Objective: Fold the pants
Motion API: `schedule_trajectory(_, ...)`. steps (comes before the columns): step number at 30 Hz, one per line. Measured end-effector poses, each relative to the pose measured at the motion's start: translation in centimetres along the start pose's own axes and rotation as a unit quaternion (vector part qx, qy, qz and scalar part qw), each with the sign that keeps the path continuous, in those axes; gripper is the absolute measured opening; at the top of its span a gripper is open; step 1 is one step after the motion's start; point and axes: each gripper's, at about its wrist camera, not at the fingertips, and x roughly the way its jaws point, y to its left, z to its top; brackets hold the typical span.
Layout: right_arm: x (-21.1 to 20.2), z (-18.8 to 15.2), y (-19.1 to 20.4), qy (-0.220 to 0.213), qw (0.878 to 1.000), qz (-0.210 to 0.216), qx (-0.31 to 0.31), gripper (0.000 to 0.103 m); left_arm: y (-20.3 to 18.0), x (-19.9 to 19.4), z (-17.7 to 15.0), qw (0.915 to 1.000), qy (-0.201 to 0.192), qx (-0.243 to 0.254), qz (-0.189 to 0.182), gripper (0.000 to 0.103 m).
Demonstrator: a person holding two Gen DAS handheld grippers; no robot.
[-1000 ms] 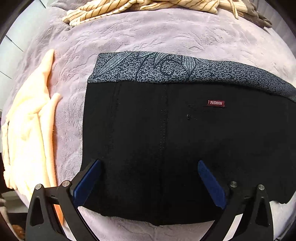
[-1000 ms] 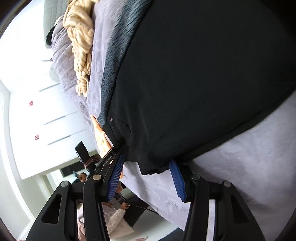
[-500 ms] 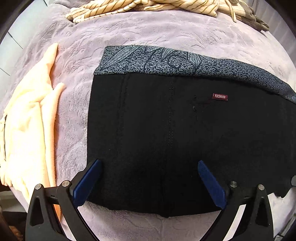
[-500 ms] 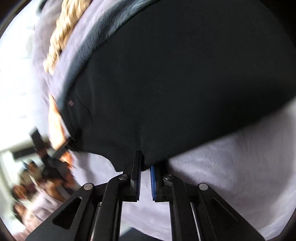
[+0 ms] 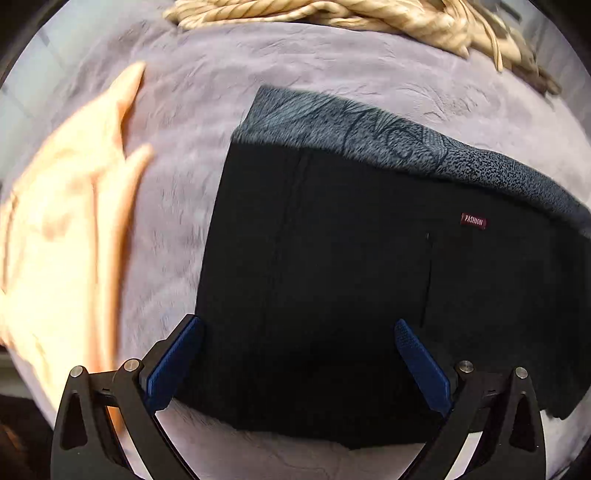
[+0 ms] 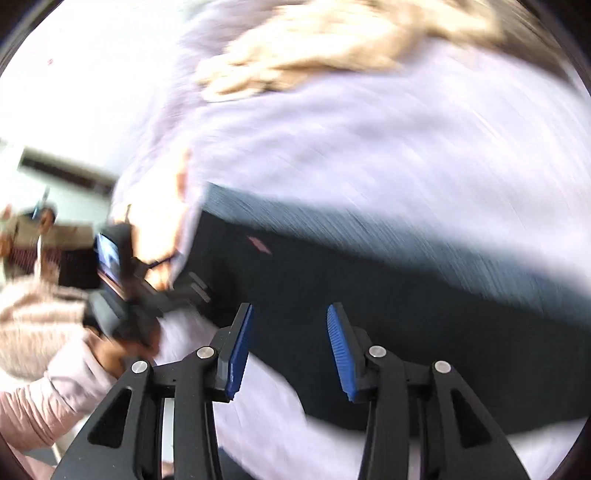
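Item: pants [image 5: 369, 295], black, with a grey patterned band [image 5: 406, 147] along the far edge and a small red label [image 5: 472, 220]. Laid flat on a lilac blanket [image 5: 295, 66], already doubled into a broad rectangle. The long axis runs left to right; the left short edge is in view, while the right end passes out of the left wrist view.

Left gripper [image 5: 295, 354]: jaws wide apart, nothing between the pads, poised over the near left part of the pants, pointing steeply down.

Right gripper [image 6: 290, 347]: jaws opening, nothing between the pads. It hangs over the near edge of the pants (the view is heavily blurred, so contact cannot be told).

Also present: peach cloth [image 5: 66, 229] to the left, well apart from the pants; striped cream cloth [image 5: 332, 14] at the far side.

Judgement: the next fold probably carries one short end across to the other, along the long axis. The left gripper is nearer the left end, which lies just left of its left pad.
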Motion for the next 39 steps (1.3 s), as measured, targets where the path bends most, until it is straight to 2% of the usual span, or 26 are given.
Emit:
schedule_trajectory(2, 3.4, 4.0, 2.4, 0.014, 0.999, 0.007, -0.048, 0.045, 0.5, -0.3, -0.9, 0.9998, -0.019, 0.006, -0.007, 0.103)
schedule_trajectory(5, 10.7, 9.1, 6.5, 0.060, 0.992, 0.018, -0.107, 0.045, 1.2, -0.2, -1.3, 0.9994, -0.029, 0.004, -0.016, 0.103)
schedule_trajectory(7, 14.7, 9.3, 8.2, 0.083, 0.986, 0.004, -0.142, 0.045, 1.4, -0.5, -1.9, 0.9991, -0.038, 0.006, -0.019, 0.103)
schedule_trajectory(9, 16.8, 9.3, 8.4, 0.101, 0.981, -0.021, -0.166, 0.045, 1.7, -0.8, -2.4, 0.9985, -0.048, 0.007, -0.023, 0.103)
schedule_trajectory(11, 18.4, 9.6, 8.1, 0.116, 0.980, -0.023, -0.161, 0.045, 2.0, -0.9, -2.7, 0.9982, -0.053, 0.007, -0.026, 0.103)
schedule_trajectory(12, 19.3, 9.7, 7.8, 0.131, 0.979, -0.030, -0.153, 0.035, 2.2, -1.0, -2.9, 0.9981, -0.054, 0.008, -0.028, 0.103)
schedule_trajectory(13, 19.8, 9.7, 7.7, 0.142, 0.978, -0.036, -0.150, 0.011, 2.8, -0.4, -2.5, 0.9982, -0.052, 0.008, -0.028, 0.103)
schedule_trajectory(15, 19.9, 9.5, 7.6, 0.152, 0.977, -0.024, -0.145, 0.008, 2.7, -0.5, -2.4, 0.9985, -0.046, 0.002, -0.030, 0.103)
schedule_trajectory(17, 18.4, 9.2, 8.8, 0.153, 0.976, 0.025, -0.155, 0.007, 3.0, -0.7, -3.0, 0.9981, -0.051, 0.005, -0.033, 0.103)
schedule_trajectory(18, 18.0, 9.1, 9.4, 0.152, 0.974, 0.036, -0.166, 0.007, 3.0, -0.7, -3.4, 0.9978, -0.056, 0.010, -0.034, 0.103)
schedule_trajectory(20, 18.4, 9.1, 10.0, 0.150, 0.972, 0.016, -0.178, 0.007, 3.0, -0.7, -3.4, 0.9978, -0.056, 0.016, -0.032, 0.103)
schedule_trajectory(22, 20.4, 9.6, 8.8, 0.140, 0.976, -0.057, -0.159, 0.007, 2.7, -1.1, -3.0, 0.9988, -0.041, 0.017, -0.022, 0.103)
schedule_trajectory(24, 21.2, 10.1, 6.9, 0.128, 0.983, -0.074, -0.105, 0.007, 2.8, -2.2, -2.7, 0.9989, -0.044, 0.011, -0.016, 0.103)
schedule_trajectory(25, 20.7, 10.2, 6.5, 0.113, 0.987, -0.081, -0.084, 0.011, 3.1, -2.9, -2.6, 0.9981, -0.057, 0.006, -0.022, 0.103)
schedule_trajectory(28, 17.3, 9.6, 6.6, 0.083, 0.994, -0.042, -0.062, 0.011, 3.5, -3.6, -1.9, 0.9971, -0.070, -0.008, -0.029, 0.103)
schedule_trajectory(30, 14.9, 8.6, 6.9, 0.065, 0.996, -0.005, -0.061, 0.011, 3.5, -2.3, -1.8, 0.9985, -0.049, -0.017, -0.019, 0.103)
schedule_trajectory(32, 14.1, 7.0, 6.5, 0.068, 0.997, 0.017, -0.037, 0.013, 3.6, 0.0, -2.3, 0.9997, -0.012, -0.020, -0.011, 0.103)
schedule_trajectory(33, 14.9, 6.0, 6.0, 0.084, 0.996, 0.004, -0.027, 0.016, 3.8, 0.2, -2.6, 0.9993, -0.021, -0.025, -0.016, 0.103)
schedule_trajectory(35, 17.5, 4.6, 4.3, 0.122, 0.989, -0.075, -0.023, 0.017, 3.6, -0.2, -3.0, 0.9995, -0.030, -0.007, -0.006, 0.103)
schedule_trajectory(36, 18.1, 4.1, 3.3, 0.121, 0.989, -0.081, -0.003, 0.017, 3.5, -0.5, -3.3, 0.9996, -0.030, -0.001, -0.002, 0.103)
schedule_trajectory(38, 16.8, 3.9, 1.4, 0.082, 0.992, -0.049, 0.080, 0.017, 3.4, -1.5, -3.7, 0.9996, -0.028, 0.000, 0.002, 0.103)
schedule_trajectory(39, 15.7, 3.7, 0.6, 0.063, 0.990, -0.052, 0.116, 0.019, 3.5, -1.8, -3.8, 0.9997, -0.026, 0.000, 0.002, 0.103)
